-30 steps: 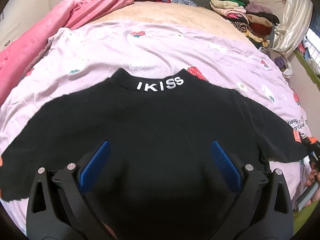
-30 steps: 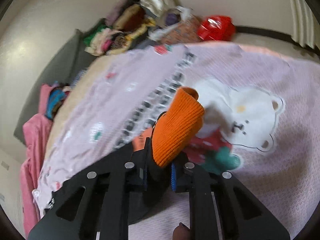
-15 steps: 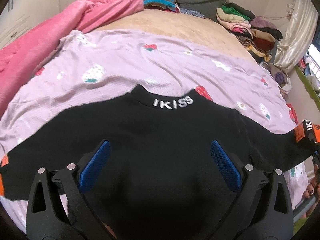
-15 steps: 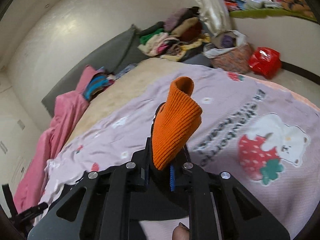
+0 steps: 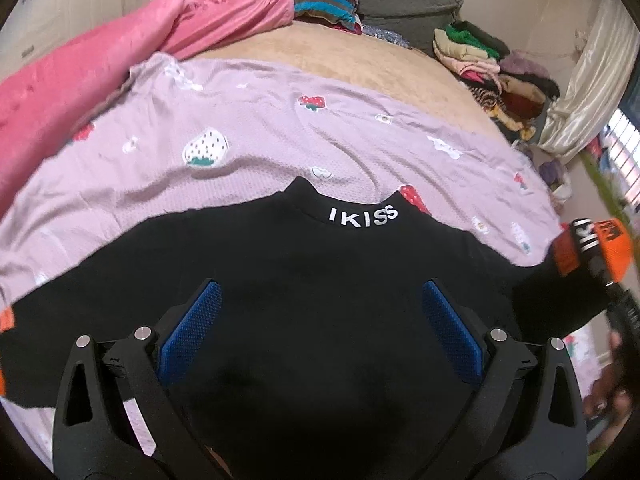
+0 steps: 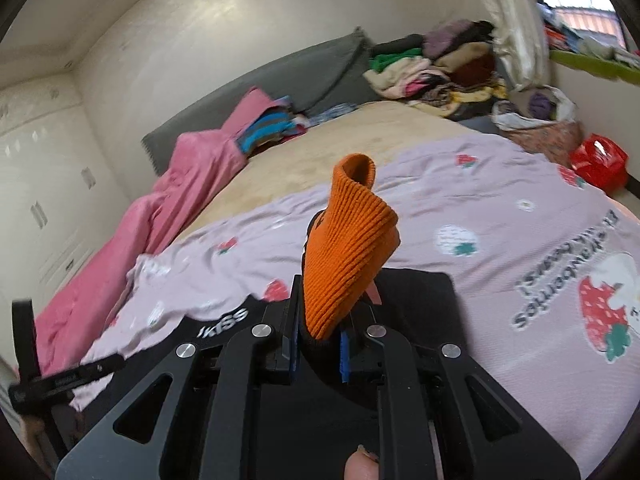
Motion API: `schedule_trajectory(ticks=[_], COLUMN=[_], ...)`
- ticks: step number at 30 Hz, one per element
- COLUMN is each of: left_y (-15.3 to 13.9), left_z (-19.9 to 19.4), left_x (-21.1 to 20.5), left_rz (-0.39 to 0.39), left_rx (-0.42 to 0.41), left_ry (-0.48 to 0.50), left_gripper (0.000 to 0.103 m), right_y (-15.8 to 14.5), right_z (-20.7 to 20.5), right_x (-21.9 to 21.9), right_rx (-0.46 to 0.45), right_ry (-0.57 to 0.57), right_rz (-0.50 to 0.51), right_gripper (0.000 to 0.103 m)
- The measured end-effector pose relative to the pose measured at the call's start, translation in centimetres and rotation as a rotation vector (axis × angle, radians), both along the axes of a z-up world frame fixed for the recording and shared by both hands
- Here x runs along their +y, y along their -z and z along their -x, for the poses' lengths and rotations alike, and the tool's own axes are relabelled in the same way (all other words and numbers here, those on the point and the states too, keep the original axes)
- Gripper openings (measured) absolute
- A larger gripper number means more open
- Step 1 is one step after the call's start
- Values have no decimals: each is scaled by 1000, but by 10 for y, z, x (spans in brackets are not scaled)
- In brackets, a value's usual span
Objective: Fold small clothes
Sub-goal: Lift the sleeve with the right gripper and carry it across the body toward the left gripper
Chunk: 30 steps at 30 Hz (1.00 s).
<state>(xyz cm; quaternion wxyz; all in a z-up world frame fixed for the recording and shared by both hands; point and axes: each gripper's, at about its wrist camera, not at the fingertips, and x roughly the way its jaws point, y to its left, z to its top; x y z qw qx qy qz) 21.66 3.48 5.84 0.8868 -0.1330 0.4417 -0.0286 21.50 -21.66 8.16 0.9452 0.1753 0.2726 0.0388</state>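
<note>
The black sweater (image 5: 312,288) lies spread flat on the bed, directly beneath and ahead of the left tool (image 5: 320,332), whose blue ridged pads (image 5: 192,328) stand wide apart with nothing between them. Its collar, stitched with white letters, sits just beyond that tool's tips. The right tool (image 6: 320,344) is pinched nearly closed on the sweater's orange cuff (image 6: 344,264), a thick ribbed knit that stands up from between the pads and curls over at its top; the black sleeve trails below and behind it. The sweater is a smooth, matte knit. Under it spreads a lilac blanket (image 5: 240,132) of waffle-like weave printed with strawberries, slightly wrinkled, over a tan mattress cover (image 5: 340,56) farther ahead.
</note>
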Motion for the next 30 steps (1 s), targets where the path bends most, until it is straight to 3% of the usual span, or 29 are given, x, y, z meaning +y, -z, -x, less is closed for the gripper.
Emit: schedule_trajectory(ticks=[2, 9, 12, 23, 25, 28, 30], left_y=[2, 8, 17, 35, 39, 45, 50], left_z=[2, 6, 6, 9, 9, 8, 7], left_x=[11, 33, 44, 66, 68, 68, 67], left_rz=[69, 183, 277, 363, 380, 404, 416], left_rx=[4, 0, 22, 35, 42, 52, 64], left_ry=[3, 15, 20, 19, 23, 36, 43], left_gripper=[94, 94, 94, 93, 89, 81, 75], right_y=[1, 12, 21, 63, 71, 78, 81], right_z=[-2, -13, -16, -18, -18, -19, -17], right_x=[19, 77, 100, 178, 189, 197, 199], right_rx=[1, 39, 59, 135, 148, 177, 196], right_ry=[-38, -139, -179, -307, -322, -345, -367], right_rz=[19, 64, 77, 98, 109, 97, 78], right_gripper=[13, 13, 13, 18, 19, 27, 46])
